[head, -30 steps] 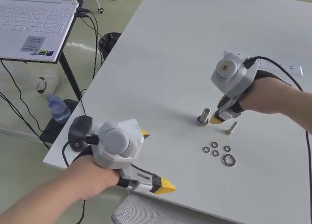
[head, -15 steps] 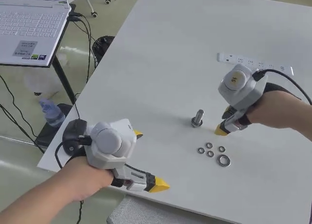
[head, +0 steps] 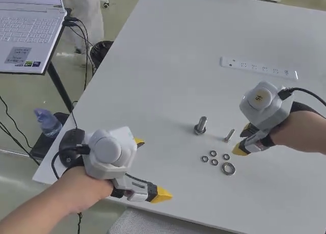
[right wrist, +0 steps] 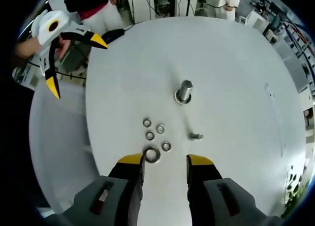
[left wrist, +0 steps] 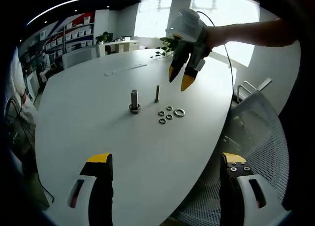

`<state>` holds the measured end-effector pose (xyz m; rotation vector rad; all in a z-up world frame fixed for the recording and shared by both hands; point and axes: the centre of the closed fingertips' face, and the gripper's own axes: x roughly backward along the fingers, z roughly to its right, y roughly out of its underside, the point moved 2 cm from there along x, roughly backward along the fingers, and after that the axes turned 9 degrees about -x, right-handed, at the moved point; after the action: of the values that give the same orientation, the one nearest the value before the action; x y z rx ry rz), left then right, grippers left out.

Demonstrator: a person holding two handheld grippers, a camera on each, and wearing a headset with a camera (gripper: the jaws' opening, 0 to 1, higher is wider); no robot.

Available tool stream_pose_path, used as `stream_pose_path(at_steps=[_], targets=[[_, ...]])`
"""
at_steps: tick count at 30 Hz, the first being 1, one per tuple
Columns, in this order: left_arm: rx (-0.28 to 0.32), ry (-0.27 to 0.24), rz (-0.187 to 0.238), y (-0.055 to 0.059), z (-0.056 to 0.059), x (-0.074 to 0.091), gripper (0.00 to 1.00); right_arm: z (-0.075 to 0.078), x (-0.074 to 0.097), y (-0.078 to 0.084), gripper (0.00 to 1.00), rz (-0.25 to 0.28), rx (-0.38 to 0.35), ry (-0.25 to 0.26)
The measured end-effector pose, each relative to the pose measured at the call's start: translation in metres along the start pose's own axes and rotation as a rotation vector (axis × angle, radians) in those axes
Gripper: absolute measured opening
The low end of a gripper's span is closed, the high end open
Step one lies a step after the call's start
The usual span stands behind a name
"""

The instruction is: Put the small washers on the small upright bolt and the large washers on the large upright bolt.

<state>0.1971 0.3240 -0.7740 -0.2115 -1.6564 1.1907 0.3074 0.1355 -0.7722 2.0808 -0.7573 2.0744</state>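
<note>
L gripper (head: 150, 167) is nearest the person, over the near edge of the table (head: 168, 66). Its jaws are spread wide w/ nothing betw. them, and it's well apart from the work.

Next out, the washers lie loose on the tabletop. There are four small washers (head: 214, 162) in a tight cluster, w/ one large washer (head: 228, 168) just beside them on the near-right. All lie flat, none on a bolt.

R gripper (left wrist: 179, 80) hovers just right of the cluster, tips angled down toward it. Its jaws are parted w/ a clear gap and it's empty. In the right gripper view the large washer sits just ahead of its left jaw tip.

Beyond the washers is the small bolt (head: 229, 136), near the R gripper's tips. It reads slanted in the head view, so I can't tell if it stands true or lies over. Left of it, the large bolt (head: 200, 126) stands upright on its head, shank bare.

On the far side of the table lies a power strip (head: 259, 68). Off the table to the left are a laptop (head: 25, 30) and a bottle (head: 47, 122) lower down.

Progress, my read: nothing placed yet, 0 of 5 washers on. Left to do: 4 small onto the small bolt, 1 large onto the large bolt. R gripper looks set for the first pick, prob. from the cluster. Thin flat washers on a smooth top will likely be fiddly to pinch.
</note>
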Motion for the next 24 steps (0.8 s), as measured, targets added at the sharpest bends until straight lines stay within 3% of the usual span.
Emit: stream_pose_path(at_steps=[14, 24], targets=[[-0.008, 0.0, -0.002, -0.003, -0.002, -0.001, 0.89, -0.013, -0.016, 0.013, 0.35, 0.004, -0.028, -0.016], [-0.011, 0.004, 0.002, -0.007, 0.001, -0.002, 0.89, -0.015, -0.034, 0.018, 0.35, 0.008, -0.033, 0.004]])
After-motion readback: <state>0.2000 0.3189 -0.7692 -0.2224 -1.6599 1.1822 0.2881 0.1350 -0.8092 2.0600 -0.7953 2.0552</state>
